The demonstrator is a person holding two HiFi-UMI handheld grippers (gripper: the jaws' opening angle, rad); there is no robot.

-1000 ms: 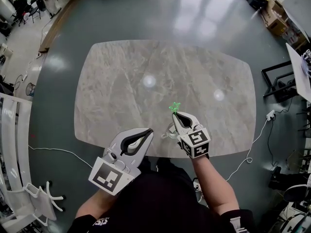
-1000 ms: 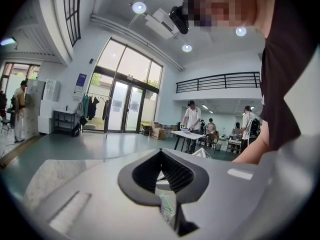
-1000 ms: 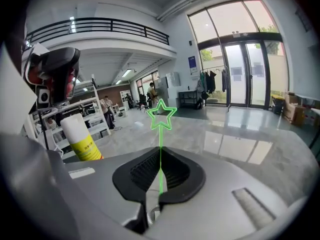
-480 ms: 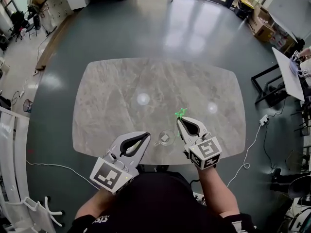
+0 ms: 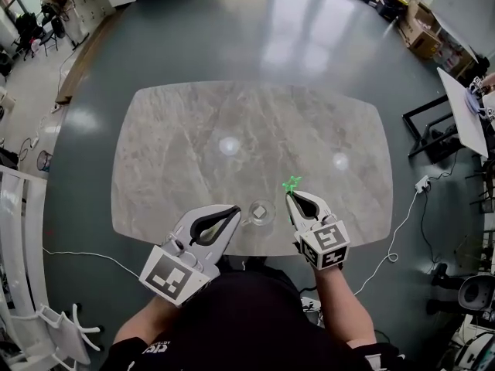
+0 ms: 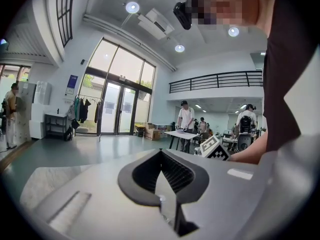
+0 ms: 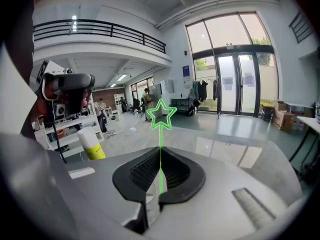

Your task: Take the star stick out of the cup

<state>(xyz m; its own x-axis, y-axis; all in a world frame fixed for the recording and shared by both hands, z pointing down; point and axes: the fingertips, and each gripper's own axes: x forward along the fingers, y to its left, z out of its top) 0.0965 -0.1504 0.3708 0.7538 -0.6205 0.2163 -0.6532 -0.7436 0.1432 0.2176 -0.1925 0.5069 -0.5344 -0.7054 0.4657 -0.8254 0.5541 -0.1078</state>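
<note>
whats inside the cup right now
Nothing that shows. The head view looks down into the clear cup to its base, with nothing covering its mouth. The star stick is outside, beside the cup, clamped in the right gripper.

A black top (image 5: 240,315) with short sleeves is worn at 6 o'clock in the head view. The left gripper (image 5: 236,209) at 7 o'clock and the right gripper (image 5: 291,197) at 4 o'clock are shaped as pale grey shells with black ribbed pads (image 6: 175,171) inside. A cube (image 5: 168,275) with black-and-white squares is fixed behind each.
</note>
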